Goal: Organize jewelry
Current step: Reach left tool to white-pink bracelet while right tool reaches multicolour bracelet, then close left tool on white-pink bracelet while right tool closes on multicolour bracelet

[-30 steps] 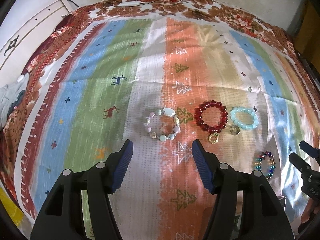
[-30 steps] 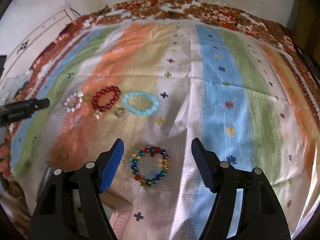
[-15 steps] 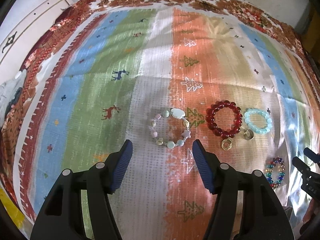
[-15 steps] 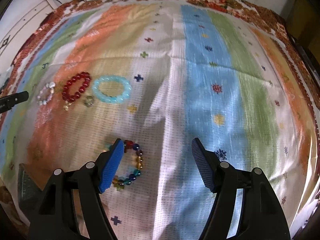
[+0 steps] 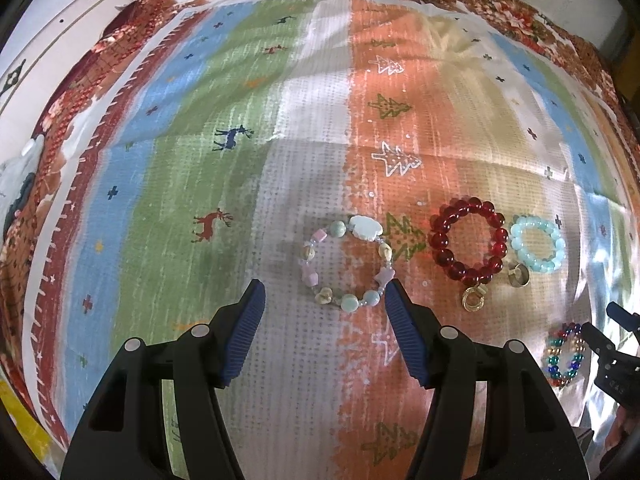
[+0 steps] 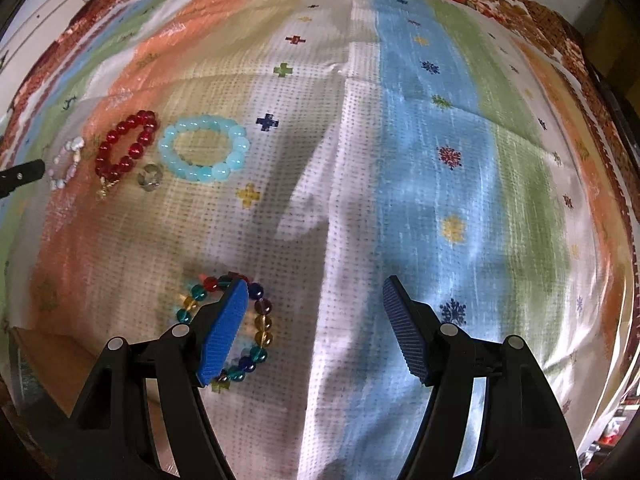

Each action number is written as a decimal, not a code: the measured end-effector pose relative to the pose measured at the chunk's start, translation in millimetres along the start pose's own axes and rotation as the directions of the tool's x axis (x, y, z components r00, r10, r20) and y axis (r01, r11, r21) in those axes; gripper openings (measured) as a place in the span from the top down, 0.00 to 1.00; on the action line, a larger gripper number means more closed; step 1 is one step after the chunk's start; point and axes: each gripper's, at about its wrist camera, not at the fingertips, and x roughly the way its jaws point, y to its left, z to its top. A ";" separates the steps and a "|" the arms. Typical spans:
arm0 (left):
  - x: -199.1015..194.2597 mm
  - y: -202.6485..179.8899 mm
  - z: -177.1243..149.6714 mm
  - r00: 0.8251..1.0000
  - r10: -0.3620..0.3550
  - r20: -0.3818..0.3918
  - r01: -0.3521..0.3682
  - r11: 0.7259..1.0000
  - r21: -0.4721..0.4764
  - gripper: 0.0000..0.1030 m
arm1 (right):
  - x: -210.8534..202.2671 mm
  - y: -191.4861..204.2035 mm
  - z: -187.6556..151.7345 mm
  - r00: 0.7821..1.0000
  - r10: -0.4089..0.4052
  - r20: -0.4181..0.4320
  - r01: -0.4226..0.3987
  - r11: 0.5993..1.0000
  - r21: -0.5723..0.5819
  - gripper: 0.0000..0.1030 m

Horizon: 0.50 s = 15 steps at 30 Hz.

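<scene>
Both hand-held grippers spread, pinching nothing; we see right hand-held gripper (image 6: pixel 314 296) finger (image 6: pixel 222 332) hiding part of rainbow bracelet (image 6: pixel 260 320).

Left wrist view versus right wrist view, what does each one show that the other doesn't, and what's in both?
Only the left wrist view shows the reindeer and tree motifs on the cloth and the left tool's open blue pads.

Only the right wrist view shows the right tool wide open, its left pad over the multicolour bracelet, plus the snowflake motifs.

Both show the pastel bracelet, red bracelet, aqua bracelet, the gold ring, and the multicolour bracelet.
</scene>
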 end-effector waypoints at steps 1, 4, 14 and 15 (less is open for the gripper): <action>1.1 0.1 0.7 1.000 0.003 -0.001 -0.003 1.000 0.000 0.39 | 1.9 0.5 0.6 1.000 -0.002 -0.005 0.002 1.000 -0.003 0.32; 6.9 1.1 3.0 1.000 0.003 -0.014 -0.004 1.000 -0.006 0.39 | 3.8 3.2 -0.2 1.000 0.009 -0.012 -0.010 1.000 -0.023 0.32; 25.2 4.8 8.9 0.999 0.011 -0.047 -0.012 1.000 -0.018 0.39 | 9.8 10.0 -3.2 0.999 0.005 -0.034 -0.007 0.998 -0.056 0.33; 27.5 4.9 9.0 0.999 0.015 -0.051 -0.015 1.000 -0.016 0.39 | 9.7 9.6 -3.9 0.999 0.007 -0.034 -0.009 0.998 -0.056 0.33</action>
